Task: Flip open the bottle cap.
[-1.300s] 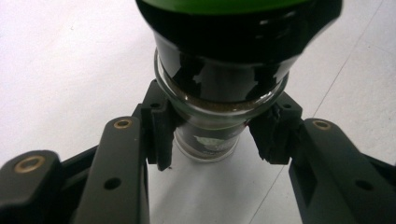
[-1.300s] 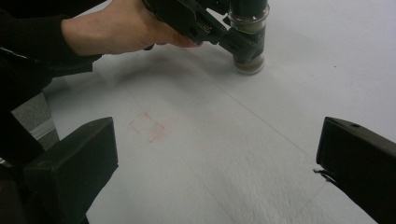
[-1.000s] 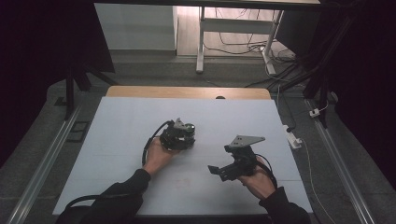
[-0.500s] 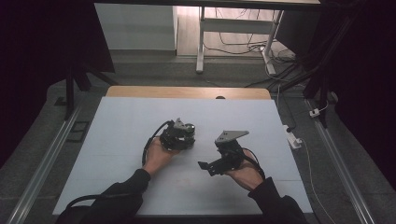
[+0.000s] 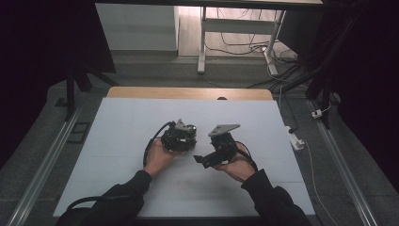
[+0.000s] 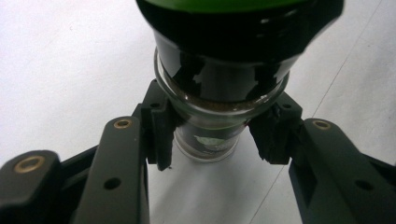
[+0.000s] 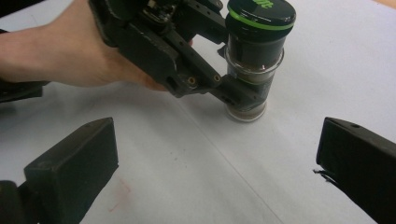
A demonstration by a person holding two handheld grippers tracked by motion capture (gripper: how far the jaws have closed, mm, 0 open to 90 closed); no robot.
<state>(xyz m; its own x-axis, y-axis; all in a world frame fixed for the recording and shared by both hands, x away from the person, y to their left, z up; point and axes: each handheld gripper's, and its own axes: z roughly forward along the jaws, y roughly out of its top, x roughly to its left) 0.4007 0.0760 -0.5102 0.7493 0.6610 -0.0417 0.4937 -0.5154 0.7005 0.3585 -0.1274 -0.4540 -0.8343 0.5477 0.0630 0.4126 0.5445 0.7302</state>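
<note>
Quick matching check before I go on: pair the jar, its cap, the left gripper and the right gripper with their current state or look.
1. jar
2. cap
3. left gripper
4. right gripper

a. black with a green band
b. jaws wide apart, nothing between them
c. clamped on the glass
d. upright on the white table

Pairs: 1-d, 2-a, 3-c, 4-b

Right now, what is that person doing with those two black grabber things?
A person at a white table holds a gripper in each hand. The left gripper is clamped on a small glass jar with a black lid ringed in green, standing upright on the table. The right gripper has its jaws wide open and empty, pointing toward the jar from close by but not touching it. It looks as if it may be about to work on the jar or its lid.
</note>
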